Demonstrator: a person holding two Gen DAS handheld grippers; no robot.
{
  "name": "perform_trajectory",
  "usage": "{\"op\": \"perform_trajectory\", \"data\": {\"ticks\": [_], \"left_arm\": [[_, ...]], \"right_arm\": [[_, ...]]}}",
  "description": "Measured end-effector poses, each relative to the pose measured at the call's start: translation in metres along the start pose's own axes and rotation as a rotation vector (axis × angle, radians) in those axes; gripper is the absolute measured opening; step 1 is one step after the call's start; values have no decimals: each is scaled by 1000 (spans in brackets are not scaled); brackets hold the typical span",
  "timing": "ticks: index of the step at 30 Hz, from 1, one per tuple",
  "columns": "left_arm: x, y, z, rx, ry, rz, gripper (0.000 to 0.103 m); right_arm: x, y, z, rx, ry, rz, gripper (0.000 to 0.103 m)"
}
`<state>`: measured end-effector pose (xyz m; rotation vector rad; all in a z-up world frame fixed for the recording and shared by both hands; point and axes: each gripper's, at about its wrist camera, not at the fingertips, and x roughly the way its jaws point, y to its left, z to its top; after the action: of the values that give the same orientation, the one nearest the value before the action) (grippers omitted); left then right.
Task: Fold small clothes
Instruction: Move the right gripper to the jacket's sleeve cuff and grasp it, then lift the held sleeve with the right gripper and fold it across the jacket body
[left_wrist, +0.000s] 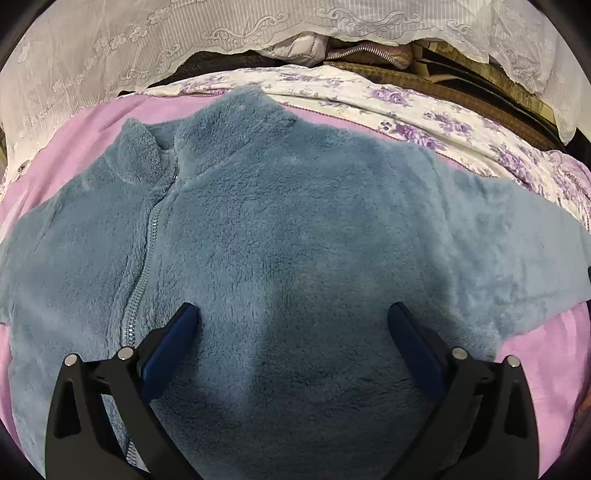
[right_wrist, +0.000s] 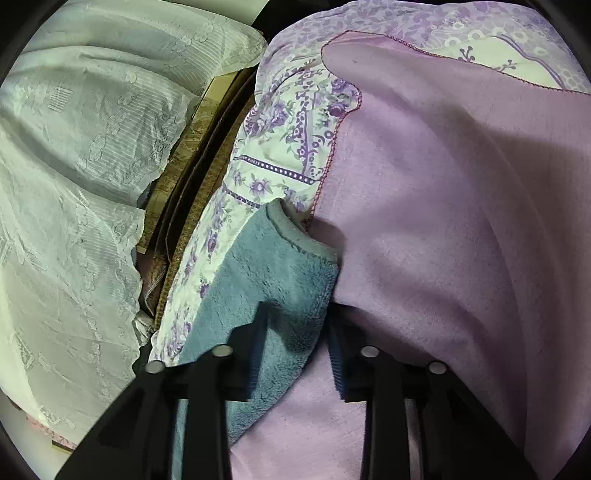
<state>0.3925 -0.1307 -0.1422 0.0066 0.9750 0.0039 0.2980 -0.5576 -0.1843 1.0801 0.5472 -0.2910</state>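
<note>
Small blue-grey fluffy fleece jacket (left_wrist: 280, 229) lay spread flat, front up, on a pink-lilac blanket (left_wrist: 74, 147), collar toward the far side, zipper (left_wrist: 147, 251) closed and running down left of centre in the left wrist view. One sleeve stretched out to the right across the blanket edge toward a white bedsheet with purple flower print (left_wrist: 424, 122). White lace curtain (left_wrist: 110, 55) hung behind the bed; dark clutter showed in the gap below it, too unclear to name. Left gripper (left_wrist: 293, 314) hovered over the jacket's lower torso, black arms with blue pads (left_wrist: 177, 339) spread wide apart, nothing between them but fleece underneath; whether the tips touched the fabric could not be told. In the right wrist view the sleeve end (right_wrist: 280, 273) with its stitched cuff (right_wrist: 299, 236) lay across the boundary of floral sheet (right_wrist: 280, 147) and pink-lilac blanket (right_wrist: 443, 221). Right gripper (right_wrist: 295, 325) sat at the sleeve, jaws drawn in narrow, the sleeve fleece lying in the gap between the fingers; left finger (right_wrist: 258, 332) was on top of the fleece, right finger at the sleeve's edge by the blanket. Pads appeared pressed onto the sleeve. Lace curtain (right_wrist: 74, 147) filled the left side.
</note>
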Motion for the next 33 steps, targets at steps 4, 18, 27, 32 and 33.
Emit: {"op": "perform_trajectory", "data": {"ticks": [4, 18, 27, 32, 33], "left_arm": [[-3, 1, 0, -3, -10, -7, 99], [-18, 9, -3, -15, -40, -48, 99], [-58, 41, -9, 61, -88, 17, 99], [-83, 92, -16, 153, -162, 171, 99], [-85, 105, -19, 161, -170, 204, 99]], "right_arm": [[2, 3, -1, -18, 3, -10, 11], [-40, 69, -17, -264, -93, 46, 8], [-55, 109, -46, -410, -78, 54, 8], [-54, 125, -59, -448, -57, 50, 8], [-54, 129, -61, -456, -55, 50, 8]]}}
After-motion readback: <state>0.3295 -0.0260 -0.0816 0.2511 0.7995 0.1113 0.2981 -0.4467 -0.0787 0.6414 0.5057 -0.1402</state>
